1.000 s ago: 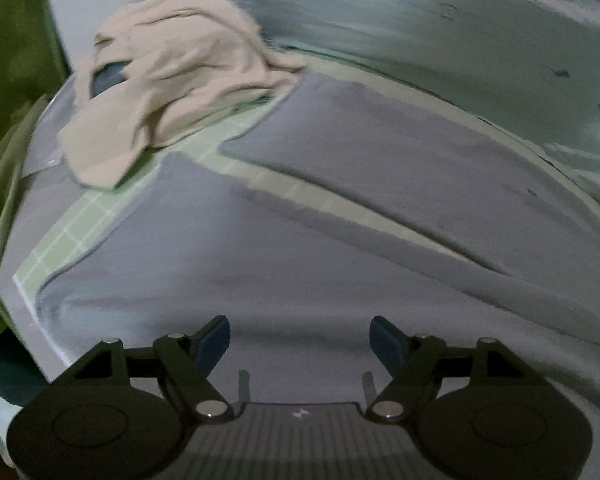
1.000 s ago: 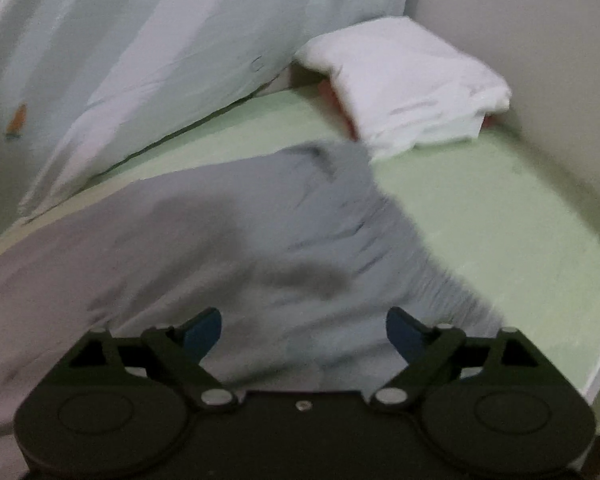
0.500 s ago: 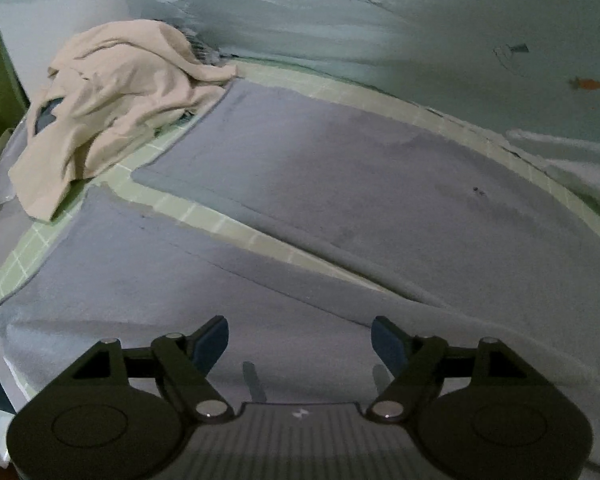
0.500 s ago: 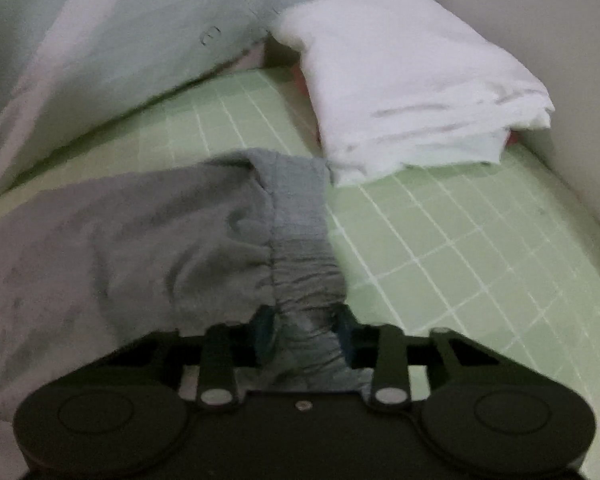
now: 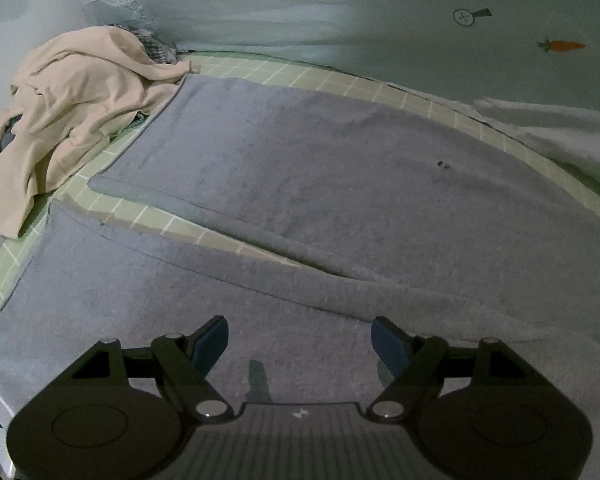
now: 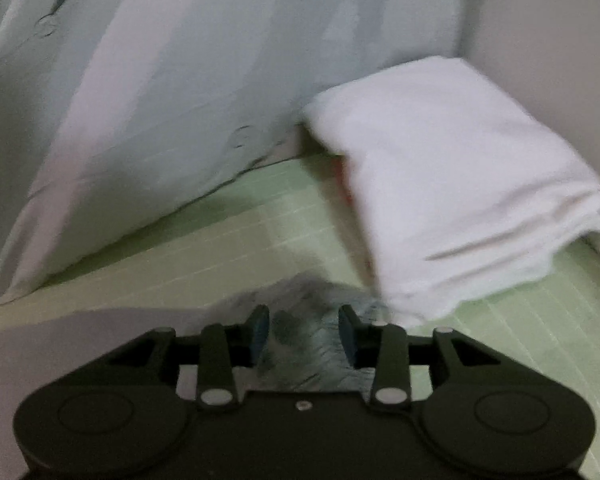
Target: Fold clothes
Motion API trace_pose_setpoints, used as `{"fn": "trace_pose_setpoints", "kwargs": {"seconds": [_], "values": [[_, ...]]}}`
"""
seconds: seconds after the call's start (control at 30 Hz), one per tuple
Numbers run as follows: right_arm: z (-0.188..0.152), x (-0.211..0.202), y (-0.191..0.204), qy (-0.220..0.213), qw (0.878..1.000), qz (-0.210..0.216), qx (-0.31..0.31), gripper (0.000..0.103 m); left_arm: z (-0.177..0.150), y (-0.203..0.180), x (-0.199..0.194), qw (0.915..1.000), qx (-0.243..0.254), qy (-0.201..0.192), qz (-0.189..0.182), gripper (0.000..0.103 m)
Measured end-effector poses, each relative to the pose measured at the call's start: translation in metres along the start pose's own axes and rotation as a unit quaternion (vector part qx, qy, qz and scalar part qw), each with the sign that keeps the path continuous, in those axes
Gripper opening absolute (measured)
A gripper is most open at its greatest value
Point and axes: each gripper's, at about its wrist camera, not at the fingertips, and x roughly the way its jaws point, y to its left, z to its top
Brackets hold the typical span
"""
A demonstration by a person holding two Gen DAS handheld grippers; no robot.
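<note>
- We see grey trousers (image 5: pixel 340 184), a plain mid-grey all over, with two tiny dark specks on the far leg.
- We see their gathered waistband (image 6: pixel 304 344) in a paler, blue-tinged grey with dark creases.
- We see a light green sheet (image 5: pixel 228 236) ruled with thin white lines into a square grid.
- We see a beige garment (image 5: pixel 72 104), plain and crumpled, with a scrap of dark checked cloth (image 5: pixel 156 46) showing behind it.
- We see pale blue-grey bedding (image 5: pixel 380 12) printed with small dark circled crosses and an orange carrot with green leaves.
- We see folded white cloth (image 6: pixel 452 184), with a sliver of orange-red at its left edge.
- We see the left gripper (image 5: pixel 299 340) and the right gripper (image 6: pixel 303 334) in black, with dark blue finger pads.
</note>
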Motion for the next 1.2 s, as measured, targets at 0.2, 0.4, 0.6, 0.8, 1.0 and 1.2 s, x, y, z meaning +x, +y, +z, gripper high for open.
{"fn": "trace_pose_setpoints", "kwargs": {"seconds": [0.2, 0.4, 0.6, 0.8, 1.0, 1.2], "values": [[-0.044, -0.051, -0.054, 0.018, 0.99, -0.075, 0.118, 0.076, 0.0, -0.004, 0.009, 0.9998, 0.002, 0.019, -0.011, 0.082], [-0.091, -0.074, -0.077, 0.067, 0.972, -0.091, 0.205, 0.078, 0.002, -0.019, 0.007, 0.9991, 0.033, 0.013, -0.023, 0.082], [-0.102, -0.066, -0.065, 0.094, 0.965, -0.053, 0.237, 0.077, -0.002, -0.018, 0.001, 0.999, 0.035, 0.009, -0.026, 0.082], [-0.09, -0.069, -0.06, 0.092, 0.972, -0.029, 0.213, 0.005, -0.008, -0.004, -0.004, 0.9996, -0.002, 0.012, -0.024, 0.082], [-0.067, -0.151, -0.077, -0.021, 0.986, -0.069, 0.152, 0.005, -0.015, 0.016, -0.01, 0.9992, -0.035, 0.014, -0.014, 0.083], [-0.122, -0.128, -0.132, 0.064, 0.964, -0.11, 0.233, 0.011, -0.022, 0.04, -0.011, 0.9963, -0.079, 0.026, -0.02, 0.083]]}}
